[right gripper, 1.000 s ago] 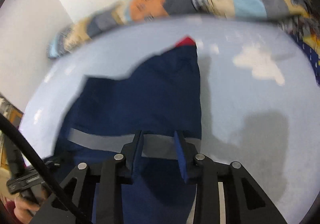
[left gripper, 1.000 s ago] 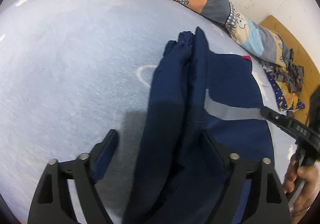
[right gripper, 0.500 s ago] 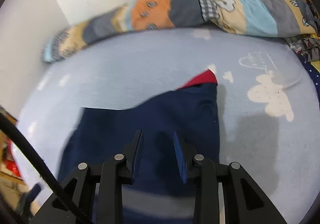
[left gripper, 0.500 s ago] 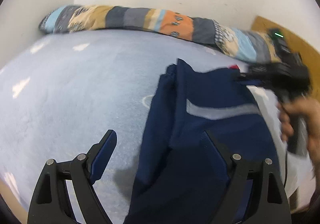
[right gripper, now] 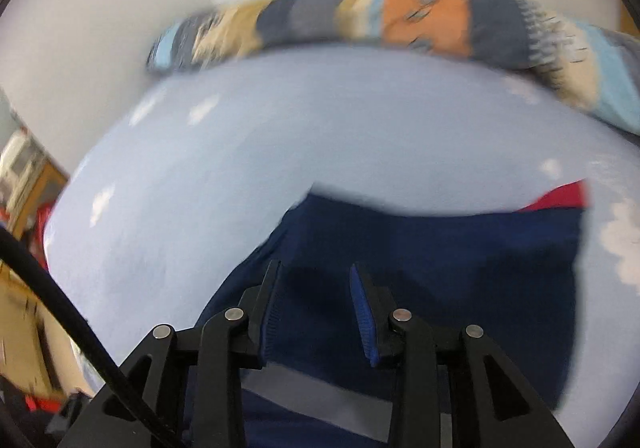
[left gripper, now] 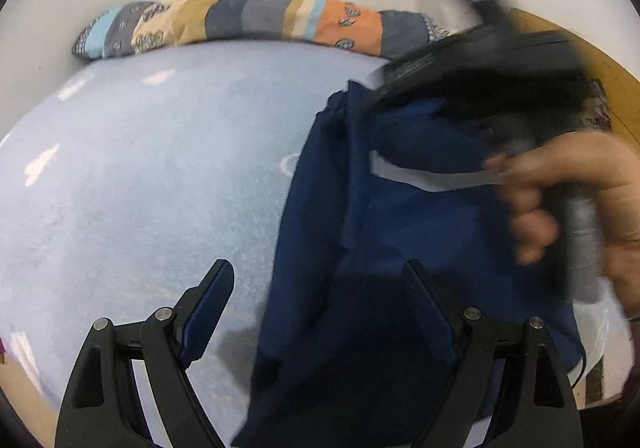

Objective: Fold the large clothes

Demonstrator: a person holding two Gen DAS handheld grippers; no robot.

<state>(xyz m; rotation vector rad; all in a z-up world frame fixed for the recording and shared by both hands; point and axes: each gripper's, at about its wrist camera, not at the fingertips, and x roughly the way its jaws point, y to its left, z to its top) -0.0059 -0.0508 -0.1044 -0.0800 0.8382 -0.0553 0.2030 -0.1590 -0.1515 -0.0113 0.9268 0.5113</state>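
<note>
The big dark blue cloth garment with a grey stripe [left gripper: 400, 240] lies partly folded on the pale blue bed sheet [left gripper: 140, 175], at about four o'clock in the left view. The left gripper [left gripper: 320, 308] hangs over it, jaws wide apart and holding nothing. The right gripper [right gripper: 316, 300], jaws partly apart with nothing held, has just been opening. A striped patchwork pillow roll [left gripper: 256, 23] sits at twelve o'clock. I think a fold was just laid; next they must grab a new edge.

Two downward wrist views, shared garment [left gripper: 380, 248]
</note>
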